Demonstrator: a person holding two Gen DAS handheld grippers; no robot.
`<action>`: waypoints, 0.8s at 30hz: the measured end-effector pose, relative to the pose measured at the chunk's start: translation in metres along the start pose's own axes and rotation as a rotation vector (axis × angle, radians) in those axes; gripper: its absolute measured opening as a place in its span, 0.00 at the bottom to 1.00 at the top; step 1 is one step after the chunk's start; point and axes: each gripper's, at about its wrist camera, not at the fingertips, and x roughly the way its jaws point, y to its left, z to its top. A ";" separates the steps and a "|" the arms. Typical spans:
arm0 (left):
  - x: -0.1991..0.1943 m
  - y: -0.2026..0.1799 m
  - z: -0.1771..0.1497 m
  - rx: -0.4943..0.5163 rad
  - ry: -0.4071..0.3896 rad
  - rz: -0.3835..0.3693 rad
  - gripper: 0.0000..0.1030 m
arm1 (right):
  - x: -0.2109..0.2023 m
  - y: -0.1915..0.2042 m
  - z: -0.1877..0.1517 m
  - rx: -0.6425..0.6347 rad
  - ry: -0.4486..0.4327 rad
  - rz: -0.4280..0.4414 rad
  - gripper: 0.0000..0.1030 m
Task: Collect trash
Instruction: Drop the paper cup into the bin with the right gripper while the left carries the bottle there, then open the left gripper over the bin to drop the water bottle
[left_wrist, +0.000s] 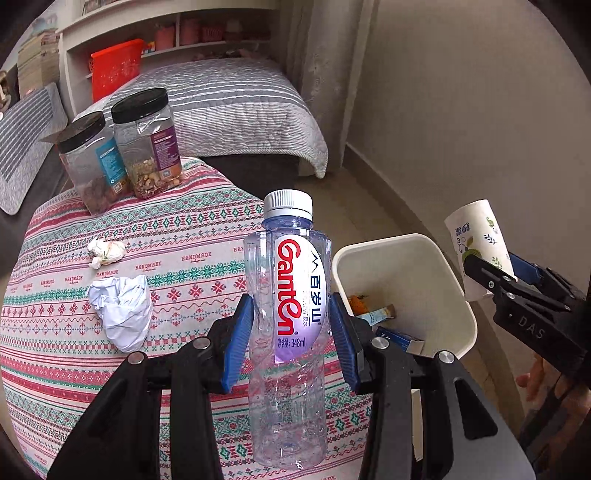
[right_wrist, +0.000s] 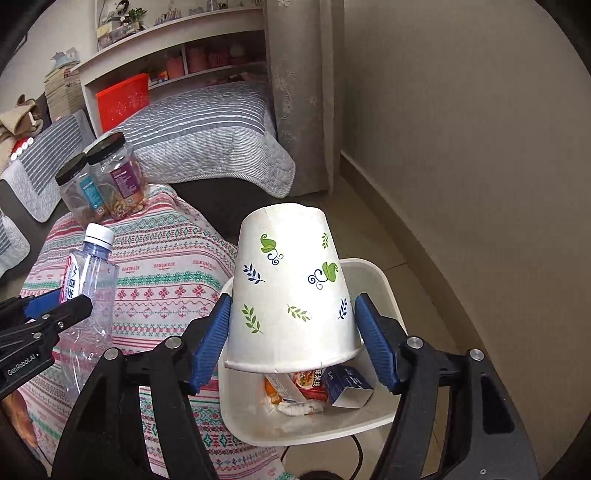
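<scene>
Two blue pads (left_wrist: 240, 332) of the left gripper (left_wrist: 290, 306) clamped on the waist of a clear plastic water bottle (left_wrist: 291, 406), upright, white cap on top, held above the edge of the patterned tablecloth (left_wrist: 184, 221). Between the spread pads (right_wrist: 212, 332) of the right gripper (right_wrist: 292, 301), an upside-down paper cup (right_wrist: 291, 288) with leaf prints: left pad touching its wall, right pad just clear of it, so no squeeze on the cup. Directly below the cup, a white waste bin (right_wrist: 373, 280) on the floor beside the table, already holding a blue carton (right_wrist: 347, 384) and other wrappers. Further out on the cloth, a large crumpled white paper (left_wrist: 122, 314) and a smaller wad (left_wrist: 105, 251) near it. At the far edge, two black-lidded snack jars (left_wrist: 147, 144) side by side. Beyond, a grey striped bed (left_wrist: 229, 107).
</scene>
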 end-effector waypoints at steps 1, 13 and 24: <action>0.002 -0.007 0.002 0.008 -0.003 -0.006 0.41 | 0.002 -0.006 -0.001 0.005 0.009 -0.013 0.65; 0.024 -0.081 0.012 0.088 -0.020 -0.092 0.41 | -0.011 -0.069 -0.006 0.115 -0.012 -0.133 0.88; 0.024 -0.103 0.020 0.087 -0.068 -0.140 0.66 | -0.023 -0.090 -0.003 0.194 -0.074 -0.195 0.92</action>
